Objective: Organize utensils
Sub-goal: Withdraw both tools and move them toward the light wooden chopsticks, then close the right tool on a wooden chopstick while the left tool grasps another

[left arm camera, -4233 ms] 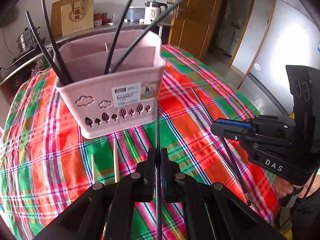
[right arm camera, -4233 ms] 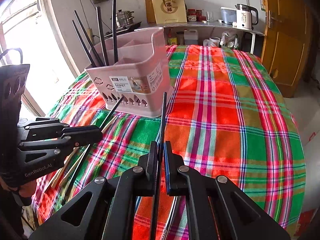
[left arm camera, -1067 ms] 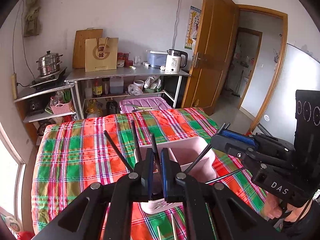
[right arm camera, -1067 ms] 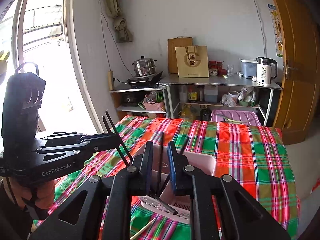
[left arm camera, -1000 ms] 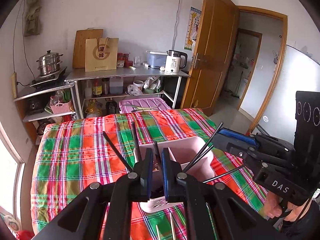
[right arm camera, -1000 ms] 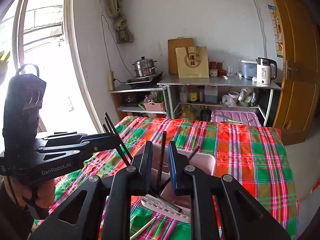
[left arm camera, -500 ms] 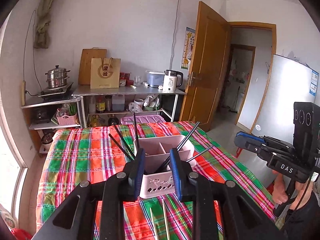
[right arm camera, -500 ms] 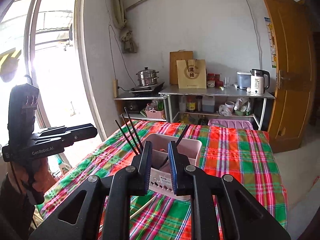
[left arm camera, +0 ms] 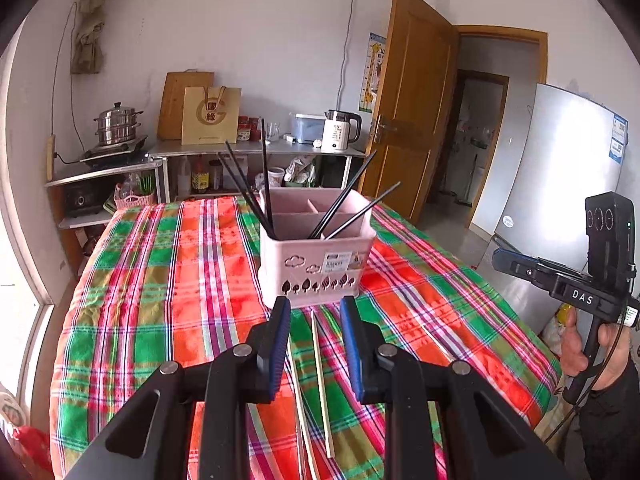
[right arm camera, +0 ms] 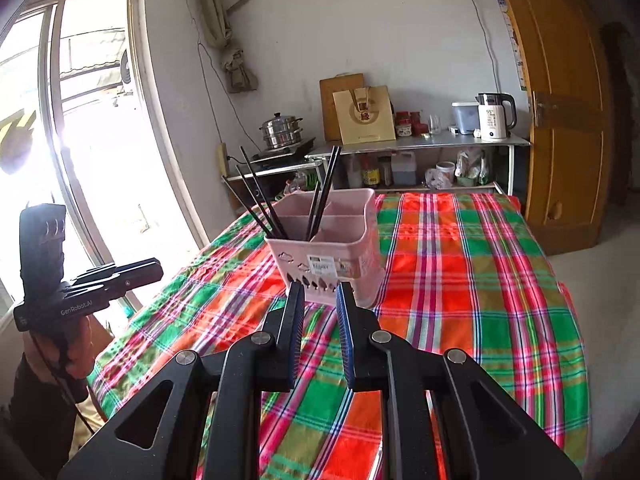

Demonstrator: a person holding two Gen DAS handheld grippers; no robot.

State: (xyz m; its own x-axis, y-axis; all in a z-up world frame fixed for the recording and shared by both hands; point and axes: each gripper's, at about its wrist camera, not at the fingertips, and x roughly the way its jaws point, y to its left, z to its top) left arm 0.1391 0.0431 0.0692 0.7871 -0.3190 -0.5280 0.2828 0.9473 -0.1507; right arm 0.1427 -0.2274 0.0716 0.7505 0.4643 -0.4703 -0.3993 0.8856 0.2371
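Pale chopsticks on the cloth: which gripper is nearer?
Left. The left gripper, jaws just opened and empty, hangs right over the pale chopsticks; the right gripper sits well off to the side.

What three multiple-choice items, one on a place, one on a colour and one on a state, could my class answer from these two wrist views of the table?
1. Where do the pale chopsticks lie?
A. In the pink basket
B. On the plaid cloth in front of the pink basket
C. On the shelf by the wall

2. What colour are the chopsticks standing in the pink basket?
A. Black
B. White
C. Red

3. What is between the jaws of the right gripper?
A. A black chopstick
B. A spoon
C. Nothing

Answers: 1 B, they lie flat on the plaid cloth between the basket and the left gripper. 2 A, the black chopsticks lean up out of its compartments. 3 C, the jaws stand apart with only cloth seen through the gap.
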